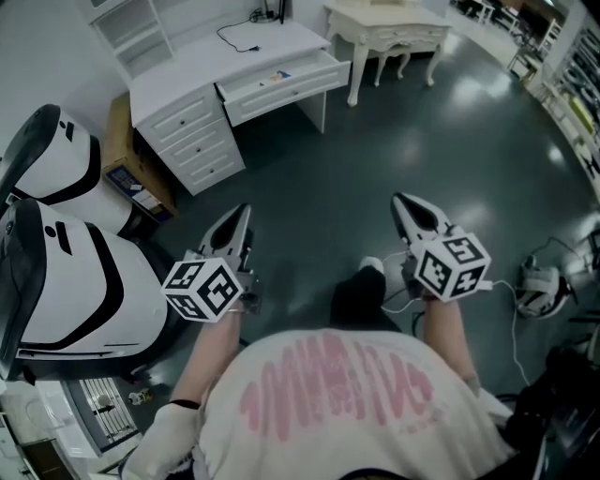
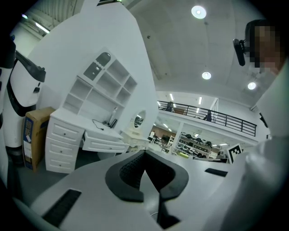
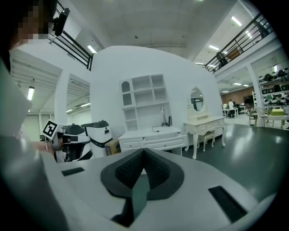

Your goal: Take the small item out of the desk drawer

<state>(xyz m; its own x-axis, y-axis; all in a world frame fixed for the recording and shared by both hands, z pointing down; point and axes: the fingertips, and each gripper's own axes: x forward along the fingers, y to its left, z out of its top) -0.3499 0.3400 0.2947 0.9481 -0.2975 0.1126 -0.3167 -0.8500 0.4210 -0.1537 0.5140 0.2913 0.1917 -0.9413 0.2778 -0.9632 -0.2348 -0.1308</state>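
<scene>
A white desk point(image 1: 202, 66) stands across the dark floor, well ahead of me. Its centre drawer point(image 1: 286, 84) is pulled open, and a small item point(image 1: 279, 74) lies inside. My left gripper point(image 1: 244, 214) and right gripper point(image 1: 400, 201) are held up in front of my body, far short of the desk, both shut and empty. In the left gripper view the black pads point(image 2: 131, 169) meet at the tip, with the desk point(image 2: 65, 135) and open drawer point(image 2: 106, 143) beyond. The right gripper view shows its pads point(image 3: 128, 169) touching, and the desk point(image 3: 151, 134) lies ahead.
A white vanity table point(image 1: 389, 28) with curved legs stands right of the desk. A cardboard box point(image 1: 122, 141) and two large white-and-black shells point(image 1: 66, 262) sit to the left. A black cable point(image 1: 239, 37) lies on the desktop. A white device with cords point(image 1: 539, 281) is on the floor at right.
</scene>
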